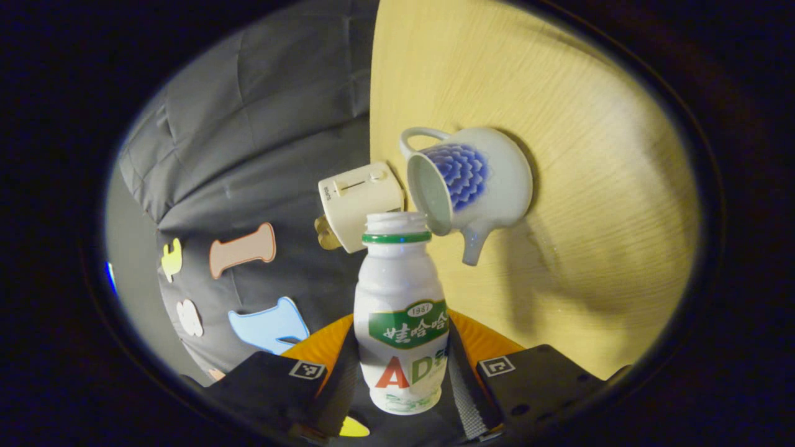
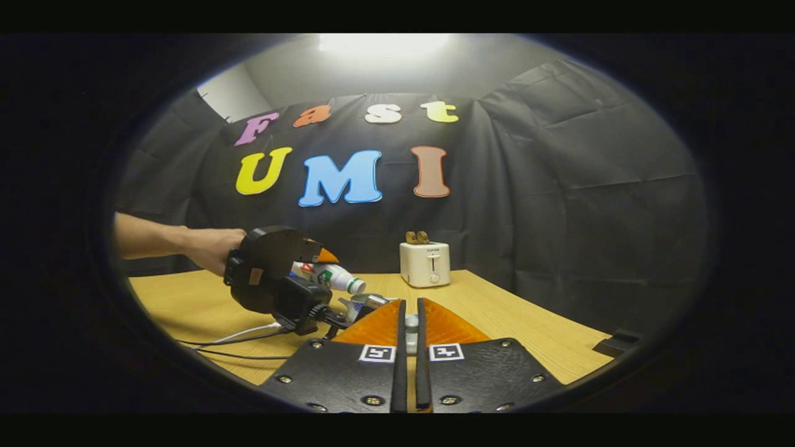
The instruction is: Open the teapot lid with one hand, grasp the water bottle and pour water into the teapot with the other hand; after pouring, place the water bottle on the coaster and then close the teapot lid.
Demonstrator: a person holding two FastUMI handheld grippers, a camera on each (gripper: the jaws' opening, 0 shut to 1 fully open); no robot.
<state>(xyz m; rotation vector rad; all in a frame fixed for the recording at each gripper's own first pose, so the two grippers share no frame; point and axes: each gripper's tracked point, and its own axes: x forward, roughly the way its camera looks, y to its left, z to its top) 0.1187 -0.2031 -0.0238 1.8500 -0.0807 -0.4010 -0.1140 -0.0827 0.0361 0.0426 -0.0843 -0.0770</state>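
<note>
Water bottle (image 1: 400,316), uncapped, pinched in left tongs (image 1: 397,372) and tipped toward open-mouthed teapot (image 1: 469,186) on counter (image 1: 590,186); pouring step judged under way. Right tongs (image 2: 410,347) nearly pressed together on a small pale piece, probably the lid (image 2: 411,324). Next: level bottle, seek coaster. Toaster (image 1: 359,205) close behind teapot; counter edge near.

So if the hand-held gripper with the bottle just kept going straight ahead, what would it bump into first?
Probably the teapot. The left hand-held gripper grips the bottle, whose open mouth points at the teapot's lidless opening, with a toaster beside it. Depth is hard to judge, so the gap is unclear.
</note>
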